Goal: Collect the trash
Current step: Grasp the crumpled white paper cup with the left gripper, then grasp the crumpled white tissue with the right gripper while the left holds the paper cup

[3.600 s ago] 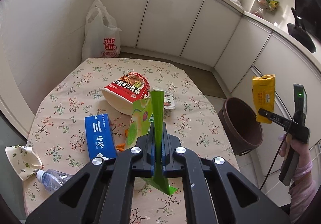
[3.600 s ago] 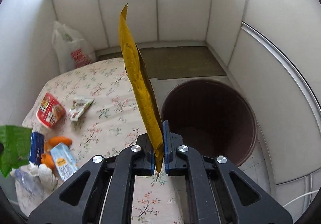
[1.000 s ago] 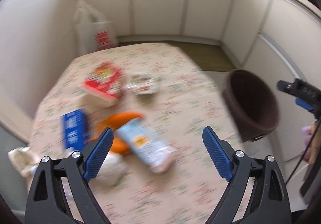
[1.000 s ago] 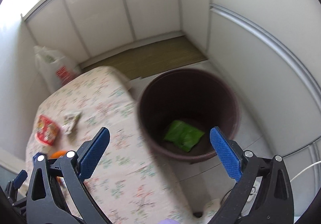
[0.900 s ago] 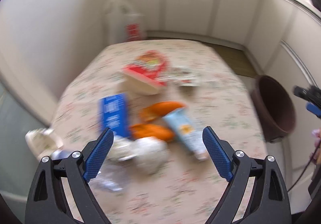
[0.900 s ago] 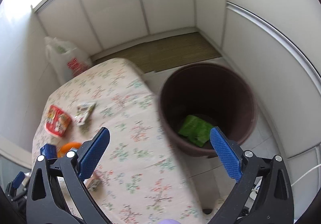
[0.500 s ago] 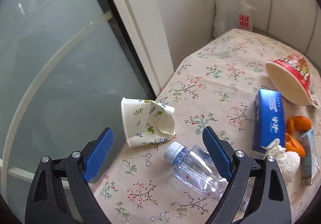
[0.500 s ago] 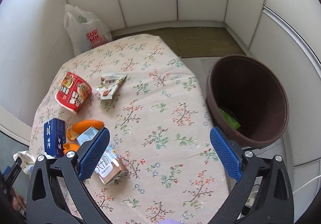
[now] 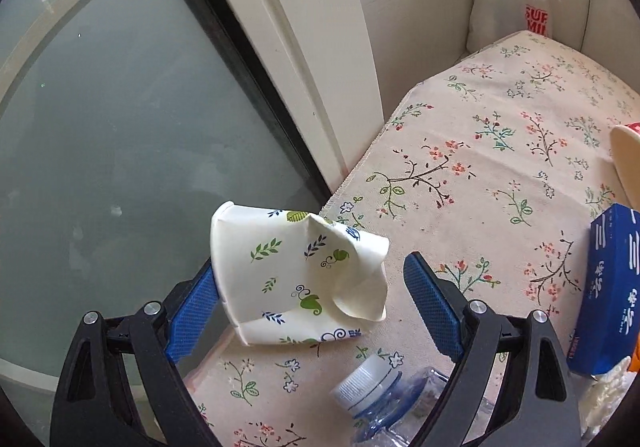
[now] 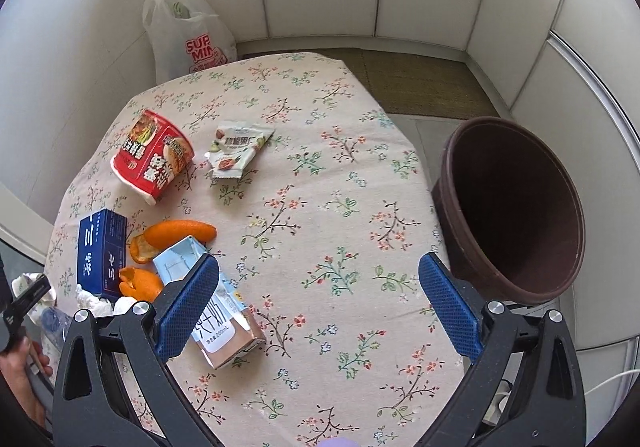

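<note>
Both wrist views above table

Paper cup: white, printed with green leaves and blue sprigs. Tablecloth: cream, patterned with red-and-green floral sprigs. Noodle cup: red. Box: dark blue, lettered in white. Peels: orange. Bin: brown. Gripper pads: blue.

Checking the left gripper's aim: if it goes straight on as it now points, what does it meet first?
Most likely the crushed paper cup, lying at the table's corner between the open left gripper's fingers. Depth is unclear.
</note>
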`<state>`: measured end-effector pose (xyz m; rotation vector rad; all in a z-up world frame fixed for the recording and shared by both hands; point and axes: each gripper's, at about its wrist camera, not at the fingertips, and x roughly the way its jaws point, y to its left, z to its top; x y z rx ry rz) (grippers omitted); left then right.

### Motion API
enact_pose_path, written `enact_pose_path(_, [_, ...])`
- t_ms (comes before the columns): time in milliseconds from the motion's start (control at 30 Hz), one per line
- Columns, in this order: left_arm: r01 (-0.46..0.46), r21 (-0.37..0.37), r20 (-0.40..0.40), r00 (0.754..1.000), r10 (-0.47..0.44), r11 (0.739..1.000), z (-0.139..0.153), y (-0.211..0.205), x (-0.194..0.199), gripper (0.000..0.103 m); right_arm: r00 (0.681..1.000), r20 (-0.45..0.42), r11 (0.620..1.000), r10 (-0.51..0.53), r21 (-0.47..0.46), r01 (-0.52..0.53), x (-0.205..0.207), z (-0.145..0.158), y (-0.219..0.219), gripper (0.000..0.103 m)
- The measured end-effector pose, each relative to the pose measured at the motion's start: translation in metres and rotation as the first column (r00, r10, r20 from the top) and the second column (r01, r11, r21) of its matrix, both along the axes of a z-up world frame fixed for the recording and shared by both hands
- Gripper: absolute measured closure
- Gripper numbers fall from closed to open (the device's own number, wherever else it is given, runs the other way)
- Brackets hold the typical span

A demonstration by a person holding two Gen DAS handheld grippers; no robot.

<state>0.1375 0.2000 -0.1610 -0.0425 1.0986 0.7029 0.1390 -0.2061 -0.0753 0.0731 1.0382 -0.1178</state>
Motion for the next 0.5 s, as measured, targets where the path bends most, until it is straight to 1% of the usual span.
enact_pose_path(33, [0.014, -0.003, 0.0, 1.0, -0.014, 1.0, -0.001, -0.001, 0.001, 0.025, 1.0, -0.003, 1.0, 0.012, 0.002, -0.012, 0.001, -0.001, 0.004, 0.007])
enact_pose_path(100, [0.049, -0.015, 0.022, 0.999, -0.049, 0.999, 0.003, -0.005, -0.001, 0.025, 0.999, -0.001, 0.999, 0.042, 0.01, -0.042, 0.002, -0.003, 0.011, 0.007])
enact_pose_path(167, [0.093, -0.028, 0.045, 0.995, -0.092, 0.995, 0.009, -0.012, -0.004, 0.025, 0.996, 0.013, 0.995, 0.094, 0.03, -0.094, 0.003, -0.002, 0.022, 0.007])
enact_pose_path(233, [0.139, -0.066, 0.078, 0.988, -0.134, 0.988, 0.018, -0.02, -0.008, 0.026, 0.99, 0.023, 0.988, 0.141, 0.055, -0.142, 0.004, -0.002, 0.033, 0.007])
enact_pose_path(300, [0.18, -0.111, 0.132, 0.977, -0.165, 0.977, 0.031, -0.027, -0.013, 0.026, 0.976, 0.02, 0.973, 0.216, 0.081, -0.217, 0.004, -0.004, 0.049, 0.007])
enact_pose_path(333, [0.204, -0.135, 0.168, 0.969, -0.18, 0.97, 0.04, -0.031, -0.016, 0.026, 0.966, 0.018, 0.962, 0.256, 0.09, -0.257, 0.003, -0.005, 0.057, 0.007])
enact_pose_path(400, [0.251, -0.171, 0.241, 0.948, -0.206, 0.953, 0.061, -0.039, -0.026, 0.026, 0.938, 0.014, 0.933, 0.348, 0.099, -0.347, 0.001, -0.01, 0.079, 0.007])
enact_pose_path(467, [0.311, -0.195, 0.321, 0.916, -0.238, 0.93, 0.086, -0.051, -0.037, 0.026, 0.895, -0.007, 0.89, 0.445, 0.116, -0.442, -0.001, -0.018, 0.102, 0.007])
enact_pose_path(500, [0.337, -0.199, 0.355, 0.9, -0.253, 0.92, 0.093, -0.059, -0.036, 0.026, 0.874, -0.027, 0.869, 0.485, 0.128, -0.478, -0.001, -0.023, 0.113, 0.007])
